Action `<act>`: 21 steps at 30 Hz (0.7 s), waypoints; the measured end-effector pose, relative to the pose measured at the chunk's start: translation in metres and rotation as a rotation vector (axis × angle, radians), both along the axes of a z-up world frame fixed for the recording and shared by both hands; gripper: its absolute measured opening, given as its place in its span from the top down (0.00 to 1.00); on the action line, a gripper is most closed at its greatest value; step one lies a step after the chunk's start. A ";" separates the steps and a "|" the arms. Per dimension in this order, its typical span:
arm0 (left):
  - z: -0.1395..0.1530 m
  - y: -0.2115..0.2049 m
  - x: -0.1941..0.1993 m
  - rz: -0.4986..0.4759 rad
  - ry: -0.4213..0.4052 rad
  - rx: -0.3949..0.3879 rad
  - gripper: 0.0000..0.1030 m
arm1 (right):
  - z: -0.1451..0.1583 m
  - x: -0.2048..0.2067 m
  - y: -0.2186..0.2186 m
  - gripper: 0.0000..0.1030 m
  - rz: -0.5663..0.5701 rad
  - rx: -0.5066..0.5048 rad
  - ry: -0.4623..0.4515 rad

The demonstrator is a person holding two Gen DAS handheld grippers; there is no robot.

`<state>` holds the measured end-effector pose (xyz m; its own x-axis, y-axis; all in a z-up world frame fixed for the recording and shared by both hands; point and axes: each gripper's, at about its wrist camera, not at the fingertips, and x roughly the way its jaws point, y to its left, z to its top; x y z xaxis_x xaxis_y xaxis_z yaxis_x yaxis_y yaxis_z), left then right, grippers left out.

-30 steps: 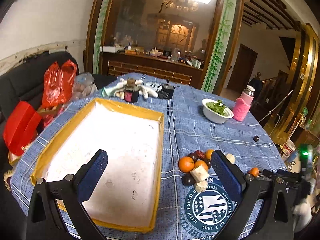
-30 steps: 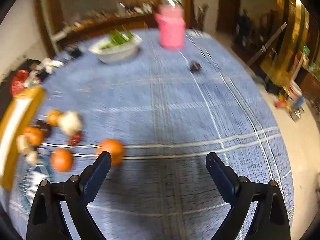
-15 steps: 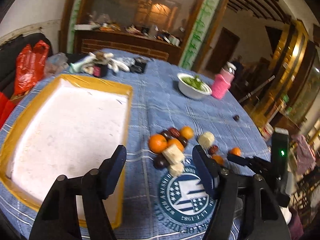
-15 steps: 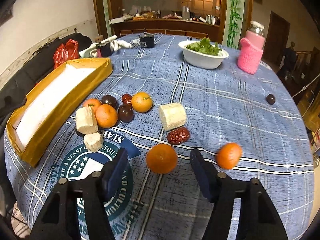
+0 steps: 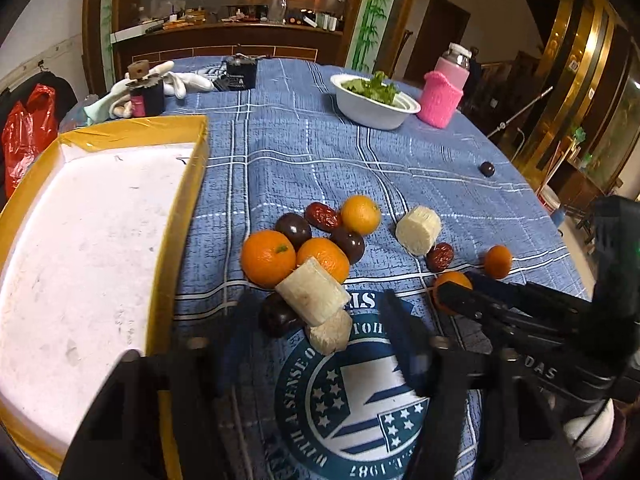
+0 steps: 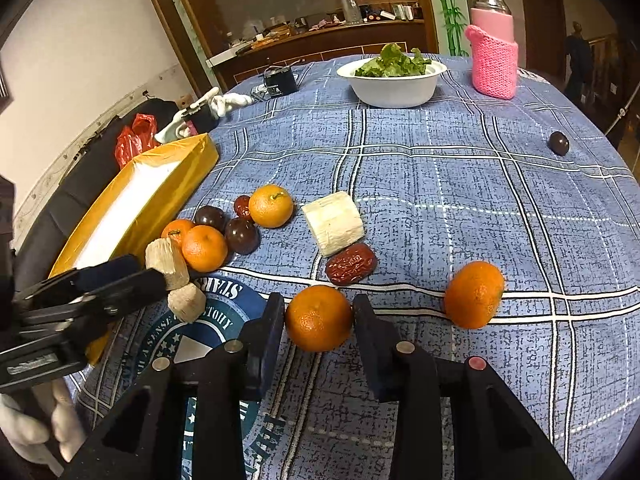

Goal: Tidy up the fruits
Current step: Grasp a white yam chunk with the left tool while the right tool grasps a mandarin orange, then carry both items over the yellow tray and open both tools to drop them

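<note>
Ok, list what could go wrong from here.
1. The right gripper jaws are closing on a round orange; off-centre, it may squirt out and roll.
2. The left gripper jaws are closing around stacked white chunks leaning on a plum; the pile may topple.
3. Both grippers work close together; they could bump.

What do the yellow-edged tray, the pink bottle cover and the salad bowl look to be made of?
Tray: seemingly white foam, matte and scuffed, rim wrapped in glossy yellow tape that wrinkles at the corners. Bottle cover: pink knitted yarn, stitches visible. Bowl: smooth white, thin rolled rim; likely disposable plastic or paper, unclear which.
</note>
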<state>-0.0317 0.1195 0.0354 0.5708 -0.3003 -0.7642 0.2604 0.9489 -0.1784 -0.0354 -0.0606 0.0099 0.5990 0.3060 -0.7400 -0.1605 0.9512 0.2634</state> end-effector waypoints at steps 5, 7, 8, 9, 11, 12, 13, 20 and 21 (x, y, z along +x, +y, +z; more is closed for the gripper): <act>-0.003 -0.004 0.007 0.019 -0.008 0.044 0.64 | -0.003 0.003 -0.001 0.62 0.013 0.020 0.018; -0.003 0.000 0.008 0.027 -0.007 0.027 0.64 | -0.003 0.003 0.000 0.62 0.014 0.022 0.019; -0.003 0.002 0.007 0.031 -0.006 0.017 0.65 | -0.003 0.003 -0.001 0.62 0.014 0.021 0.019; -0.002 0.003 0.006 0.035 -0.007 0.007 0.68 | -0.003 0.002 -0.001 0.62 0.013 0.022 0.019; 0.001 0.008 0.002 0.049 -0.016 -0.007 0.68 | -0.002 0.001 -0.001 0.62 0.010 0.020 0.015; 0.004 0.011 0.000 0.056 -0.022 -0.018 0.68 | -0.001 0.001 -0.001 0.62 0.006 0.017 0.011; 0.007 0.017 -0.003 0.064 -0.028 -0.033 0.68 | 0.000 0.000 -0.001 0.63 0.000 0.009 0.002; 0.032 0.073 -0.024 0.152 -0.076 -0.110 0.68 | 0.030 -0.017 0.015 0.64 0.025 -0.033 -0.070; 0.034 0.083 -0.027 0.170 -0.081 -0.120 0.68 | 0.036 -0.020 0.020 0.64 0.036 -0.037 -0.078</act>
<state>-0.0585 0.2030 0.0694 0.6793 -0.2803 -0.6782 0.1169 0.9537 -0.2771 -0.0552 -0.0408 0.0457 0.6446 0.3017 -0.7025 -0.2132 0.9533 0.2138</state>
